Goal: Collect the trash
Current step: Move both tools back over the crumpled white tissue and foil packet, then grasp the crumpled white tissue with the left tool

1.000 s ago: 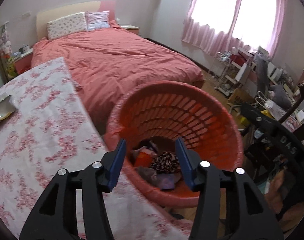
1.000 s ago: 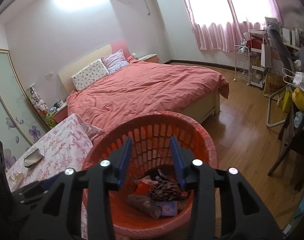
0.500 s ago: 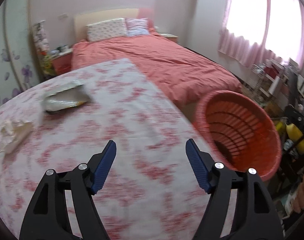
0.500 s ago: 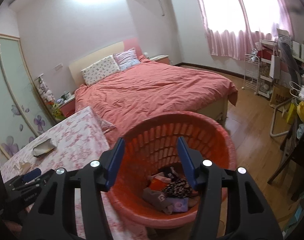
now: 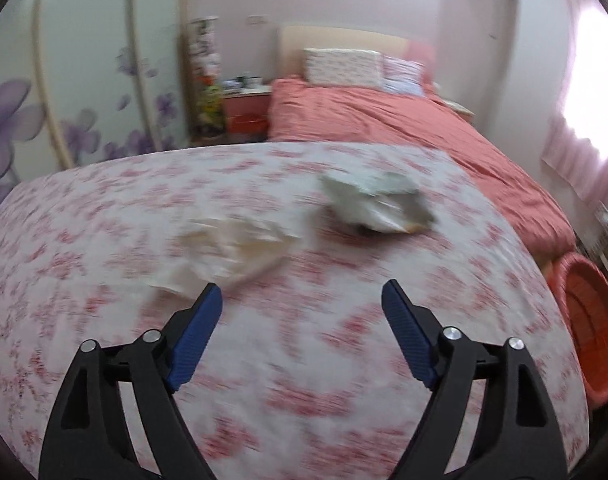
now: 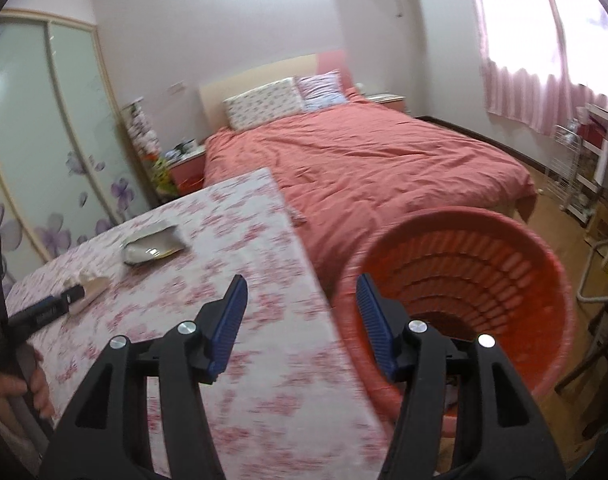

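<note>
Motion-blurred crumpled paper (image 5: 232,248), basket (image 5: 588,320) edge-cropped

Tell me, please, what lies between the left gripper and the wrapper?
Only bare floral tablecloth, in the left wrist view; the crumpled tissue sits left of that line from the left gripper to the wrapper.

My left hand-held gripper (image 5: 302,298) has two matte black plastic arms with triangular cut-outs, silver round screw heads at the joints, and ribbed dark-blue pads (image 5: 194,340) on the fingers. My right hand-held gripper (image 6: 302,296) is built the same: black frame, silver screws, blue ribbed pads (image 6: 228,322). At the right view's lower left edge, my bare-skinned left hand (image 6: 14,390) shows around a black handle with small white lettering.
</note>
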A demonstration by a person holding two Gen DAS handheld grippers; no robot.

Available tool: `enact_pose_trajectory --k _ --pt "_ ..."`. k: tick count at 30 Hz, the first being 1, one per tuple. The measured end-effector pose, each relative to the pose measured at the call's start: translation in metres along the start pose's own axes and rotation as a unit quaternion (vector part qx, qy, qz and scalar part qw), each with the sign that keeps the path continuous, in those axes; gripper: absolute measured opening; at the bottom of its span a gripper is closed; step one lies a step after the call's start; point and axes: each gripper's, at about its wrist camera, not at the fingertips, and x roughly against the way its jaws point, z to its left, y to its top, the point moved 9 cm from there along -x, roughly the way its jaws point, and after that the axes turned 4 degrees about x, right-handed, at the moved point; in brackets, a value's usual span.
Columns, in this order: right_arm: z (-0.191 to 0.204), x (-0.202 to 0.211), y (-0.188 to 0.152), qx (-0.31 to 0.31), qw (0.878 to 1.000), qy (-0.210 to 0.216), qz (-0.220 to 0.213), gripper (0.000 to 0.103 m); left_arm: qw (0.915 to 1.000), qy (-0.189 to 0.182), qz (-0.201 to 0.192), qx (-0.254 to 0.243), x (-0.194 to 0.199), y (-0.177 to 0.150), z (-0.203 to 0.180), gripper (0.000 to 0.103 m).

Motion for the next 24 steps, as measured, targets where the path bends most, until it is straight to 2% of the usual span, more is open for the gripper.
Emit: enact_pose_trajectory --k 2,5,9,17,22,24 --pt "0.017 -0.006 -0.002 0.012 1.0 0.009 0.006 0.056 0.9998 0.012 -0.009 0.016 -0.004 0.008 0.016 0.093" --pt "0.041 -0.015 -0.004 0.028 0.999 0.021 0.015 0.056 0.9991 0.017 -0.011 0.037 -0.015 0.021 0.033 0.096" --pt "0.067 -0.027 -0.005 0.046 0.998 0.031 0.024 0.056 0.9985 0.022 0.011 0.048 -0.044 0.03 0.04 0.097" --pt "0.1 -0.045 -0.007 0.073 0.996 0.042 0.04 0.056 0.9968 0.04 0.058 0.037 -0.079 0.015 0.051 0.096" --pt "0.108 -0.051 -0.009 0.08 0.995 0.046 0.045 0.056 0.9965 0.013 0.07 0.043 -0.084 0.007 0.053 0.077" --pt "0.111 -0.054 -0.01 0.08 0.994 0.048 0.048 0.056 0.9973 0.008 0.063 0.036 -0.081 0.009 0.052 0.066"
